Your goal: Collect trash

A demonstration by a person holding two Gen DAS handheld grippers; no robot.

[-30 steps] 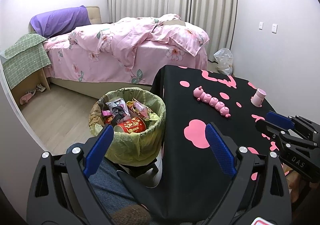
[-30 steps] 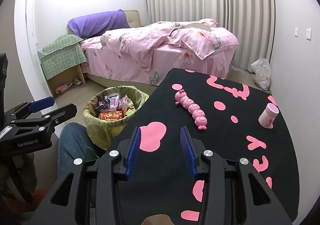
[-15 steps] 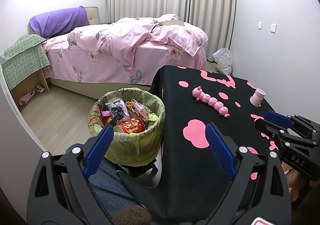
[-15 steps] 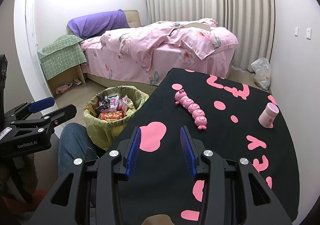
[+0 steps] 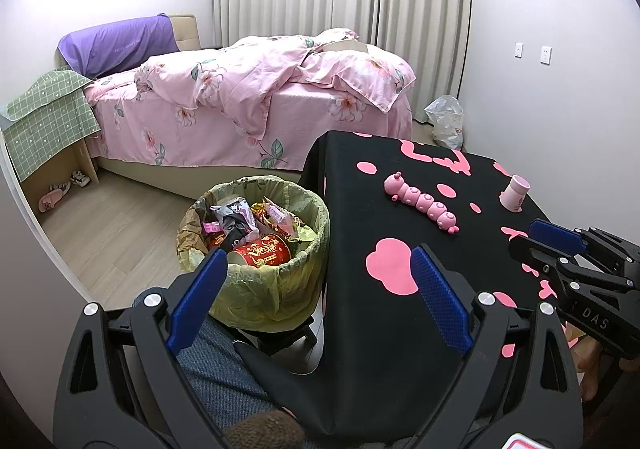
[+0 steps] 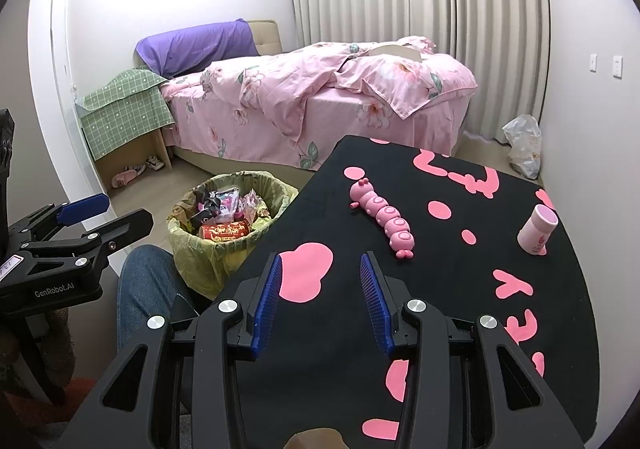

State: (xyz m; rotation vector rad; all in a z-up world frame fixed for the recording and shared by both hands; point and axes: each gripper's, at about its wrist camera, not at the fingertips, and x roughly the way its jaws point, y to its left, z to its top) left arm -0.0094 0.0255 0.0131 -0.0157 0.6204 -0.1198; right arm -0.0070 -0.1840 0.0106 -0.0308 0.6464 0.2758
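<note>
The left gripper (image 5: pixel 316 297) is spread wide and empty, its left finger over the bin (image 5: pixel 256 253) and its right over the counter (image 5: pixel 400 329). The left view looks down into the bin beside the counter's edge: wrappers and a red can (image 5: pixel 262 251) fill it to the rim. The right gripper (image 6: pixel 320 297) is partly open with nothing between its pads, above the counter. The right view shows more of the cloth: a pink caterpillar toy (image 6: pixel 384 217) near the middle and a pink cup (image 6: pixel 538 229) toward the right edge, well apart. Each view catches the other gripper at its side.
</note>
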